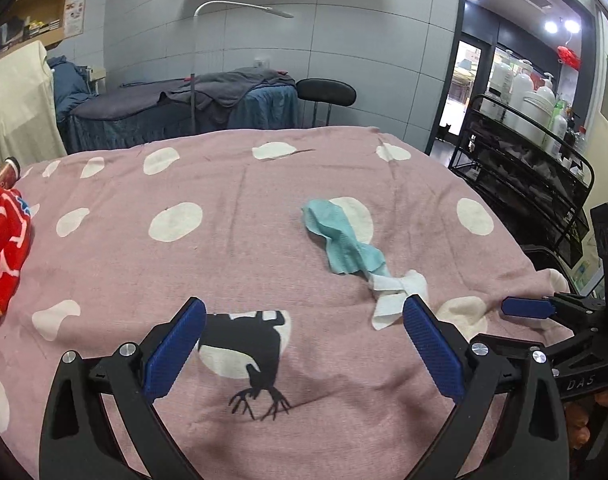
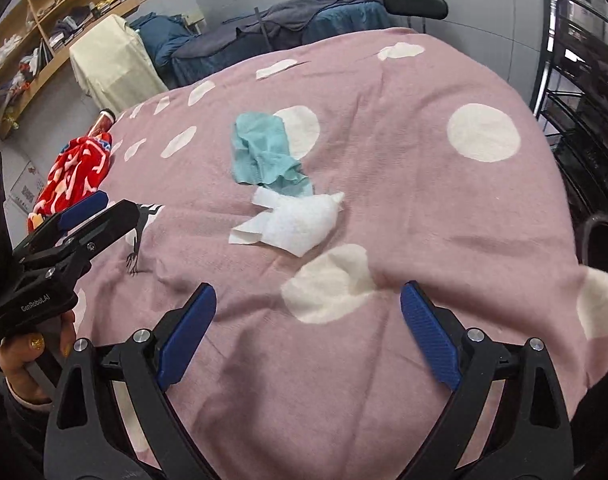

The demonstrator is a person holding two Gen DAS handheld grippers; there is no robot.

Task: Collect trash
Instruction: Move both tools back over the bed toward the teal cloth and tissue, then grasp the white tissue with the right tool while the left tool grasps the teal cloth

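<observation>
White crumpled tissue (image 2: 291, 222) and teal wipe (image 2: 263, 156) lie touching on the pink dotted bed cover (image 2: 424, 208). Both tools empty, jaws apart: right tool (image 2: 308, 332) nearest. We should descend straddling the tissue's bulk, pinching paper, not fabric.

Blanket (image 2: 404, 184) is looking like soft matt cloth, kinda fuzzy. White tissue (image 2: 299, 220) is showing up as crumpled paper, teal wipe (image 2: 263, 152) as textured paper. Gripper pads (image 2: 187, 336) are looking like ribbed blue plastic.
</observation>
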